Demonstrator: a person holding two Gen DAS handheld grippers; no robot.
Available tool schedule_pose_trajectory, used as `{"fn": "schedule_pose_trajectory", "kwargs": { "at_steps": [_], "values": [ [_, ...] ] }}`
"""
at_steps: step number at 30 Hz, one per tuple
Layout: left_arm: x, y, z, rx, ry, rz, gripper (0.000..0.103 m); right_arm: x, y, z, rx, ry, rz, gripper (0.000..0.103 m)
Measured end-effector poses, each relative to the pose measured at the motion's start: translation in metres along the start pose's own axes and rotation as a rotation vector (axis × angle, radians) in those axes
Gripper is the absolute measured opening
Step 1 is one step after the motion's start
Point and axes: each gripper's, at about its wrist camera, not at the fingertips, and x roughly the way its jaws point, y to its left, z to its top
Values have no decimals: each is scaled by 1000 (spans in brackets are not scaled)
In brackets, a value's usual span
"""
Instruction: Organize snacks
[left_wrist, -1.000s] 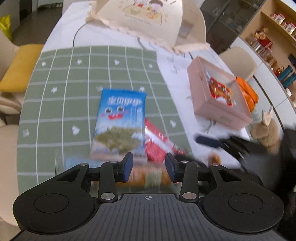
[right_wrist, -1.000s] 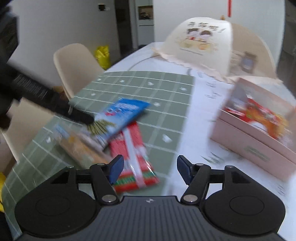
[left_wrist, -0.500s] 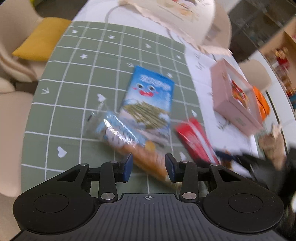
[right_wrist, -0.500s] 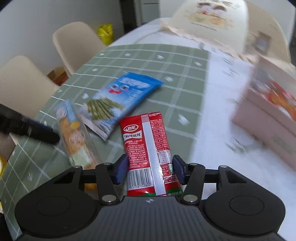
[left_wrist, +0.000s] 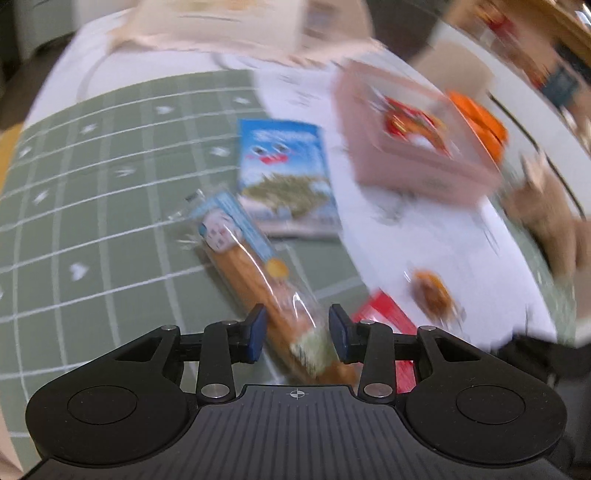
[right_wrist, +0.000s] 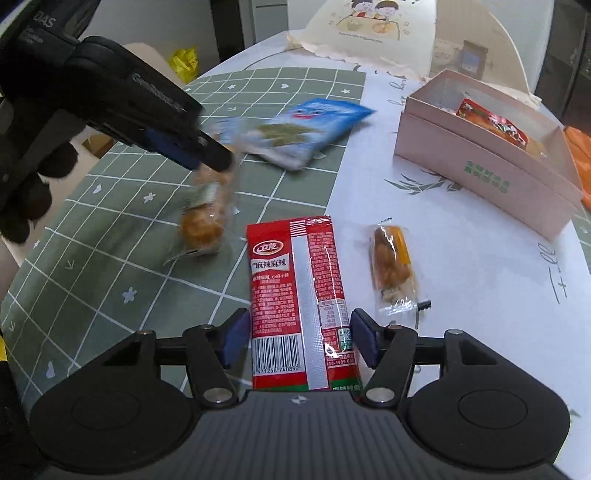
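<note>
A long orange snack in a clear wrapper (left_wrist: 251, 266) lies on the green mat (left_wrist: 92, 206), its near end between the jaws of my left gripper (left_wrist: 296, 332). The pads stand close beside it, as wide as before. In the right wrist view that snack (right_wrist: 205, 218) is blurred under the left gripper (right_wrist: 218, 157). My right gripper (right_wrist: 300, 341) straddles a red packet (right_wrist: 299, 295) lying flat. Its jaws are opening and the pads stand off the packet. A blue packet (right_wrist: 303, 129) lies further back. A pink box (right_wrist: 480, 166) at the right holds a red snack (right_wrist: 491, 125).
A small orange wrapped snack (right_wrist: 391, 262) lies on the white cloth right of the red packet. A cream cover (right_wrist: 369, 26) stands at the back of the table. An orange thing (left_wrist: 480, 122) and a brown plush toy (left_wrist: 546, 206) sit beyond the box.
My left gripper has come forward and down over the long orange snack, which now lies between its jaws. My right gripper's jaws have widened around the red packet after narrowing on it.
</note>
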Motion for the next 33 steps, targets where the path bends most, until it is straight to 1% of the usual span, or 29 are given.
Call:
{"fn": "schedule_pose_trajectory", "kwargs": {
  "at_steps": [2,3,5,6,7,9,10,11,12,14,15,16,19,20,21,22,24,25,26,28,29,30,31,33],
  "values": [
    [-1,-6,-5,40,8,9,42,-4,-2,2,14,-24,-13,64],
    [-3,-5,-6,42,8,16,42,-8,-4,2,17,-44,-27,65],
    [-10,1,-5,7,-7,53,40,-17,-8,3,21,-84,-56,68],
    [-16,5,-3,-13,-30,71,38,-21,-10,4,27,-100,-71,69],
    [-25,10,1,-40,-73,82,38,-23,-13,6,34,-111,-84,72],
    [-37,20,13,-106,-148,64,38,-27,-19,8,52,-124,-106,72],
    [-40,25,21,-145,-175,46,38,-26,-23,11,65,-129,-113,72],
    [-40,29,28,-172,-183,32,38,-26,-25,13,76,-133,-112,72],
    [-37,31,34,-186,-177,27,38,-24,-27,19,84,-135,-106,72],
    [-32,28,38,-176,-161,58,38,-20,-28,34,95,-148,-88,72],
    [-28,25,35,-156,-148,76,38,-16,-29,46,99,-160,-73,73],
    [-23,21,31,-137,-127,76,38,-11,-29,57,102,-167,-68,74],
    [-5,18,19,-117,-59,41,39,10,-32,96,111,-190,-79,75],
    [0,17,14,-105,-39,57,39,18,-33,109,114,-191,-79,77],
    [2,17,9,-88,-26,81,42,30,-34,123,123,-183,-80,78],
    [0,18,4,-74,-39,92,46,40,-35,135,132,-170,-75,78],
    [-6,25,-3,-77,-39,116,46,65,-34,155,145,-126,-51,78],
    [-9,31,-6,-92,-34,128,42,78,-31,163,139,-100,-45,78],
    [-12,36,-8,-107,-26,135,40,88,-27,167,125,-81,-51,78],
    [-15,46,-14,-150,-14,115,40,112,-14,174,65,-46,-99,78],
    [-17,49,-15,-167,-12,105,40,123,-7,175,26,-26,-128,79],
    [-20,51,-17,-180,-10,101,40,128,-2,174,1,-47,-147,85],
    [-21,52,-18,-186,-10,101,40,131,2,173,-15,-46,-156,86],
    [-22,51,-19,-189,-10,94,40,136,5,170,-15,-1,-125,86]
  ]
}}
